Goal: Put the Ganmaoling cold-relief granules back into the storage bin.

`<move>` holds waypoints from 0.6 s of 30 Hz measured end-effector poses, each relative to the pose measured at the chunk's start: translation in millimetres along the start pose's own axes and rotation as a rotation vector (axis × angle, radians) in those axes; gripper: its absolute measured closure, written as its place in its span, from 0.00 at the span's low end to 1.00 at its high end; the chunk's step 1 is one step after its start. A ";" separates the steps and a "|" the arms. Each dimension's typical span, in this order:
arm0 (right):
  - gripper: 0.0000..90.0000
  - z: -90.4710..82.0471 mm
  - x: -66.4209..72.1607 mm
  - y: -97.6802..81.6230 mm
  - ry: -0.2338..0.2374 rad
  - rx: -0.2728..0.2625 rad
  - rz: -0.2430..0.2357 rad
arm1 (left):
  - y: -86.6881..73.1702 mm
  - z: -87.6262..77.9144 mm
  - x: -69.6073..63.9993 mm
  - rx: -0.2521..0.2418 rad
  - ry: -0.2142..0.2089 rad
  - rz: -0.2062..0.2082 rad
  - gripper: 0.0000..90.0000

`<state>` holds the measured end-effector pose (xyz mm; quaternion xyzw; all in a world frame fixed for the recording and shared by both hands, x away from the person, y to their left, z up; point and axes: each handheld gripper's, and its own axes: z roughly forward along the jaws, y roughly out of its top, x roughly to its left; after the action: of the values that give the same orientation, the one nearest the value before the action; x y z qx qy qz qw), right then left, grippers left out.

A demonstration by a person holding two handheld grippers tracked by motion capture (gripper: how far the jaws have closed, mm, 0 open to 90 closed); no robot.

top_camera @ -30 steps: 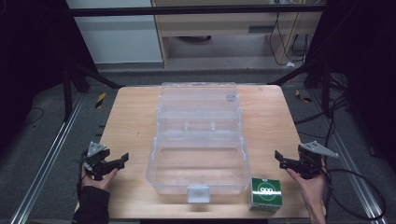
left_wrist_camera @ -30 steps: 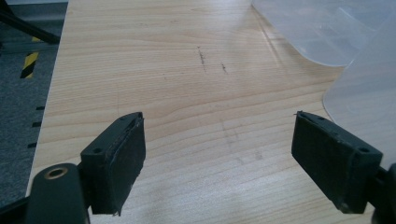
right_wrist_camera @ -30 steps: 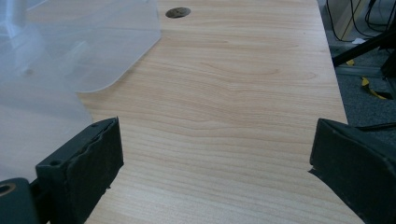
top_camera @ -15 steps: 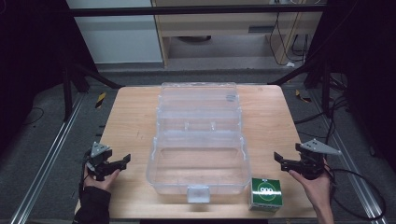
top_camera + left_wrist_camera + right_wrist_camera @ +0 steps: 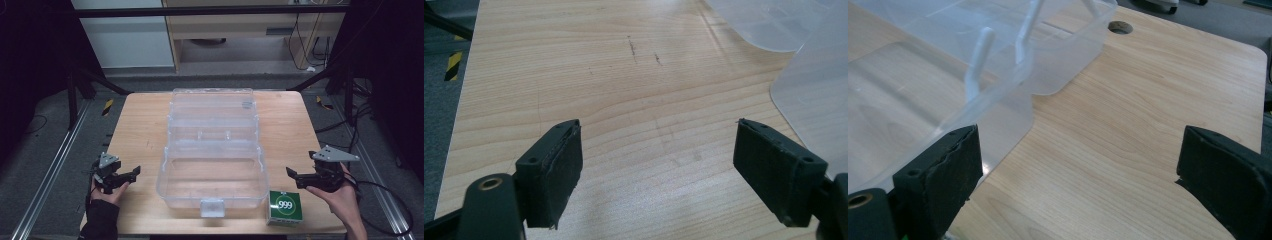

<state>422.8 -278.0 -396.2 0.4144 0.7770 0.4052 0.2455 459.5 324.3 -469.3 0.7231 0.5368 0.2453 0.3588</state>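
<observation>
High view: the clear plastic hinged storage box lies open mid-desk, the small green square carton at its near right corner. Left tongs and right tongs stand spread, empty; the right tongs' jaws have just been opening. Judged an approach step: next, the right tongs must descend onto the carton.

A small green box sits flat on the wooden table, near the front edge. Its top has a white circle with "999" on it. It is just beside the front right corner of a big clear plastic box. The clear box is open, with its lid lying flat behind it. It has a white latch at the front and nothing inside.
</observation>
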 end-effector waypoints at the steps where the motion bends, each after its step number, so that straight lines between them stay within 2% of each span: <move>1: 0.05 -1.5 1.5 2.3 0.004 0.004 -0.012 | -0.1 0.2 -0.3 0.001 -0.001 0.001 0.21; 5: 0.04 -7.4 8.2 11.0 0.019 0.044 -0.065 | -0.2 0.9 -0.9 0.004 -0.001 0.003 0.21; 6: 0.04 -7.4 8.2 11.0 0.019 0.044 -0.065 | -0.2 0.9 -0.9 0.004 -0.001 0.003 0.21; 7: 0.04 -10.5 11.6 14.5 0.031 0.063 -0.093 | -0.3 1.2 -1.1 0.006 -0.002 0.004 0.21; 12: 0.04 -15.6 20.5 19.7 0.050 0.117 -0.172 | -0.5 2.3 -2.6 0.017 -0.005 0.015 0.21; 18: 0.03 -17.9 31.8 21.6 0.097 0.181 -0.224 | -0.7 3.2 -4.0 0.021 -0.005 0.019 0.21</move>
<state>402.5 -251.8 -369.7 0.3255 0.8626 0.3233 0.2131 460.3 319.8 -471.7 0.7324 0.5315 0.2412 0.3505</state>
